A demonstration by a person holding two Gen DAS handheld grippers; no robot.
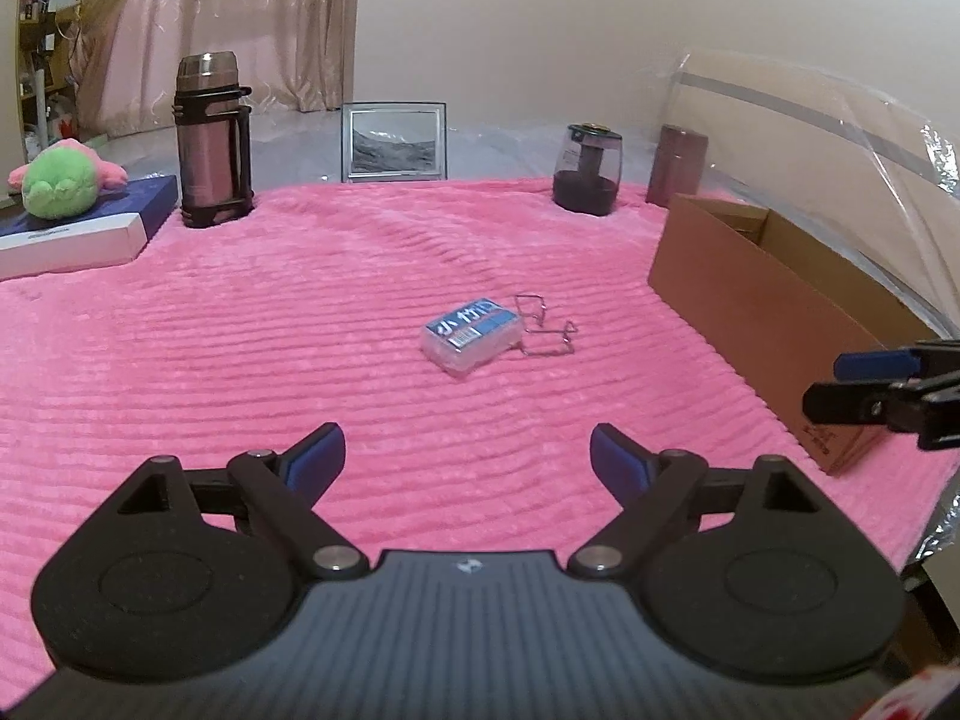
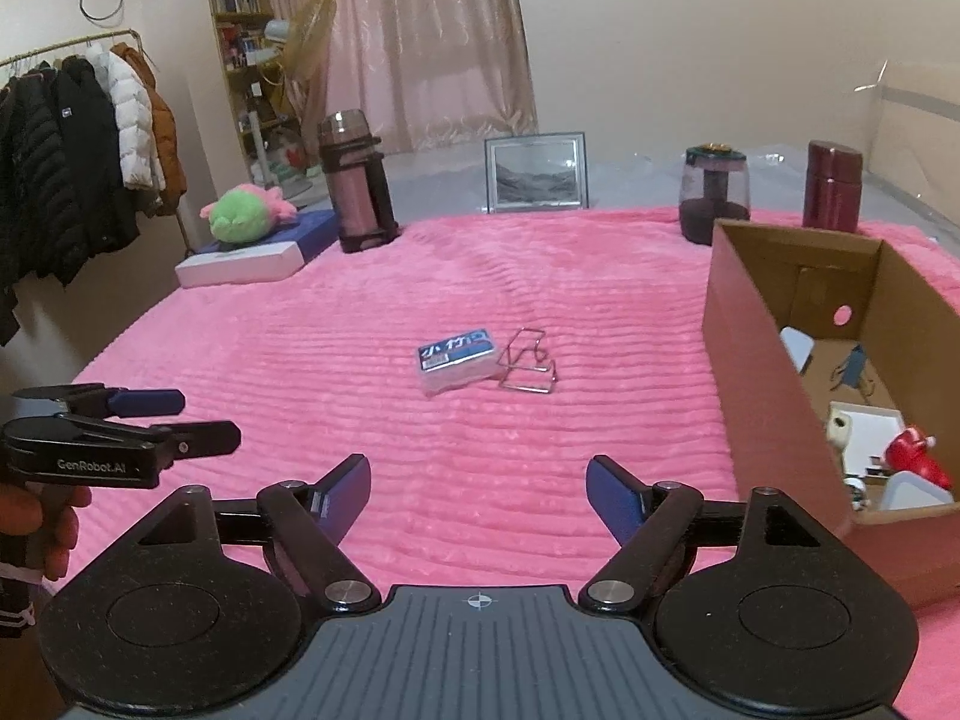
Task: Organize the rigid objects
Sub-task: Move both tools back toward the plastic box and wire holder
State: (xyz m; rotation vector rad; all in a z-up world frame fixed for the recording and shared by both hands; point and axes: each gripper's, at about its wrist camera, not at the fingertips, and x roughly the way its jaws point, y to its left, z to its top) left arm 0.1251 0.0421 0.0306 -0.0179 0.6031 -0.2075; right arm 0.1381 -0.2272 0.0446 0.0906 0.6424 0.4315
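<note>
I see a ribbed pink blanket (image 2: 420, 300) with an open brown cardboard box (image 2: 774, 360) at its right edge. Left of the box lies a small clear plastic case with a blue label (image 2: 457, 363), a bent wire puzzle (image 2: 528, 363) touching it. Left gripper (image 1: 468, 462) and right gripper (image 2: 478, 495) fingers spread, empty.

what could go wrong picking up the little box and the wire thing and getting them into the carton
1. The wire piece lies flat and touches the small clear box; grabbing one may drag the other, and thin wire could slip from the pads or sink into the plush pink blanket.
2. The cardboard carton already holds several items, so a drop could land on them.
3. Both open grippers, left and right, face the same spot and might collide.
</note>
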